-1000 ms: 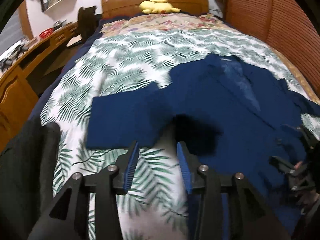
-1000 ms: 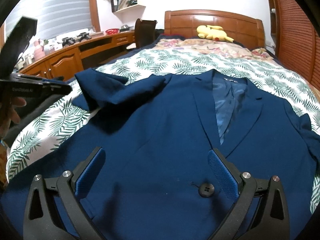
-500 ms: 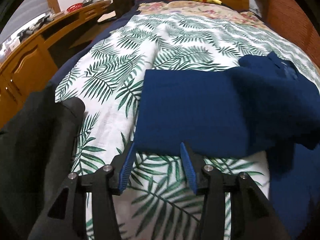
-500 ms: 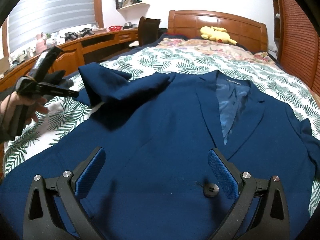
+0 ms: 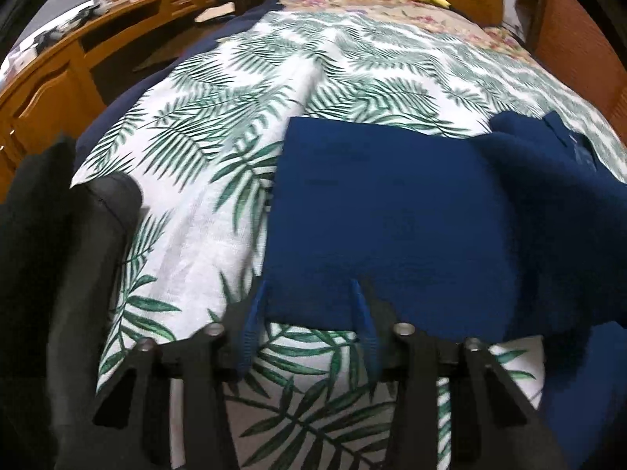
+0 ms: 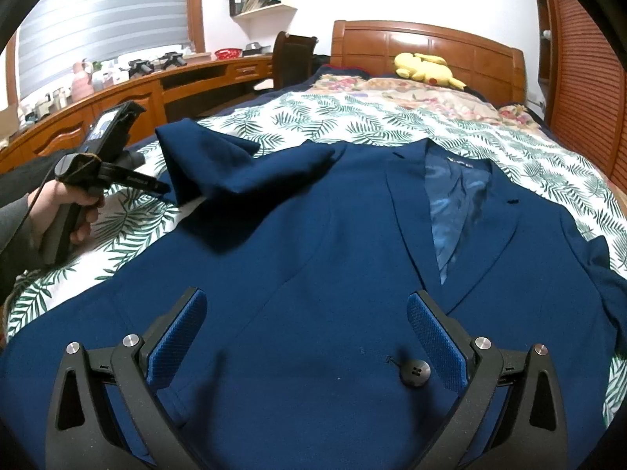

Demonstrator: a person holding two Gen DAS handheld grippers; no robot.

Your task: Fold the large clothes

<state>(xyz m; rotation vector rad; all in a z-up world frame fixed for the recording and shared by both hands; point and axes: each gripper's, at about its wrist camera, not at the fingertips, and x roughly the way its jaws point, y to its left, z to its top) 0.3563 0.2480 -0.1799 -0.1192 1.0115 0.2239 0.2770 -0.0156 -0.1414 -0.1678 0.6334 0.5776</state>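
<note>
Straddling sleeve (image 5: 384, 215) hem: left hand-held gripper (image 5: 309, 313)

One navy jacket (image 6: 313, 274) lies under the right jaws, with one black button (image 6: 414, 372) between them. Beyond them lies one yellow plush toy (image 6: 427, 68), and two grippers are in view.

Jacket (image 6: 321, 274) flat on bed (image 6: 352, 125), collar toward headboard (image 6: 427, 51), left sleeve (image 5: 376, 211) folded across bedspread; plush toy (image 6: 427, 68) at pillows before headboard; desk (image 6: 129, 98) left of bed; chair (image 6: 292, 58) between them.
</note>
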